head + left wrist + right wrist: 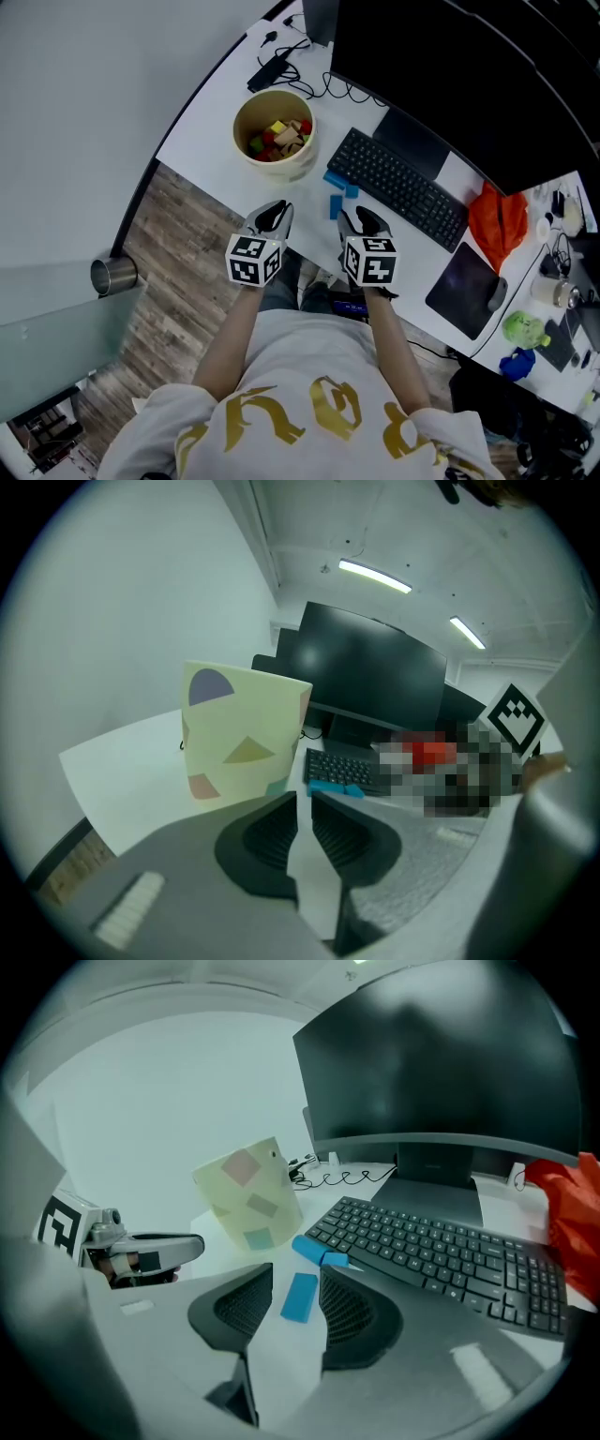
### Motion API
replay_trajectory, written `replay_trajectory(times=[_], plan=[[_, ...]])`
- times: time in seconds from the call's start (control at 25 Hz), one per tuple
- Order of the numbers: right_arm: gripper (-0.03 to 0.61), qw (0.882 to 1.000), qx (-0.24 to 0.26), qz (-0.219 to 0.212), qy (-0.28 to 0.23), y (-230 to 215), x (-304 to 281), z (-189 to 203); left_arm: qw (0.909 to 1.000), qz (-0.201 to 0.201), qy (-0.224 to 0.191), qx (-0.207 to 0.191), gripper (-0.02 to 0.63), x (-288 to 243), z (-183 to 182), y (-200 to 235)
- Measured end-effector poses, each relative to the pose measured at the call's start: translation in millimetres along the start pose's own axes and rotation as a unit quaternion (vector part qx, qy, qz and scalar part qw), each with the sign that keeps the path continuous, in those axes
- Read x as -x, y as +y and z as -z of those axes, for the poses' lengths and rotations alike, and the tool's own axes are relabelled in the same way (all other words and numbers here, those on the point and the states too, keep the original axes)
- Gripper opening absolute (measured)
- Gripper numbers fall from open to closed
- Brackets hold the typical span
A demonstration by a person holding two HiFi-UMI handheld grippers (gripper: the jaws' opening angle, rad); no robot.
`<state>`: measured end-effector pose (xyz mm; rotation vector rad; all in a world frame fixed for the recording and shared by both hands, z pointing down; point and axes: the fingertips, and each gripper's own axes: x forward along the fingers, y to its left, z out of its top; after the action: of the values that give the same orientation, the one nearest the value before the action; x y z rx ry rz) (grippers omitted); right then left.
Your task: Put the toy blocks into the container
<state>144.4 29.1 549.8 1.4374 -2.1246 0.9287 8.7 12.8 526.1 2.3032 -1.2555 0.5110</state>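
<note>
One blue block (300,1297) lies flat on the white desk (211,112), near and right of the cream container (272,167), which holds several coloured blocks (278,138). More blue blocks (341,182) lie just beyond, beside the keyboard (398,186). Right gripper (296,1277): jaws wide apart, framing the flat block, pads clear of it. Left gripper (305,803): jaws a narrow gap apart, empty.

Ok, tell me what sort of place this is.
Most likely an office workstation: a white desk carries a large dark monitor, a black keyboard and a mouse on its pad.
</note>
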Motion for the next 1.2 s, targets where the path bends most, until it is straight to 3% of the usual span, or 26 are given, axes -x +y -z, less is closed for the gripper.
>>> replay_trajectory(times=[0.48, 0.84, 1.2], plan=[[0.178, 0.998, 0.033, 0.034, 0.034, 3.1, -32.2, 6.0, 0.9992, 0.03, 0.023, 0.011, 0.061, -28.0, 10.8, 14.8], [0.204, 0.996, 0.022, 0.04, 0.079, 5.1, -59.0, 24.3, 0.9983, 0.041, 0.032, 0.027, 0.061, -35.7, 19.6, 25.7], [0.208, 0.991, 0.041, 0.089, 0.089, 0.0, -72.0, 36.3, 0.9975, 0.05, 0.036, 0.034, 0.06, -42.2, 27.8, 36.2]])
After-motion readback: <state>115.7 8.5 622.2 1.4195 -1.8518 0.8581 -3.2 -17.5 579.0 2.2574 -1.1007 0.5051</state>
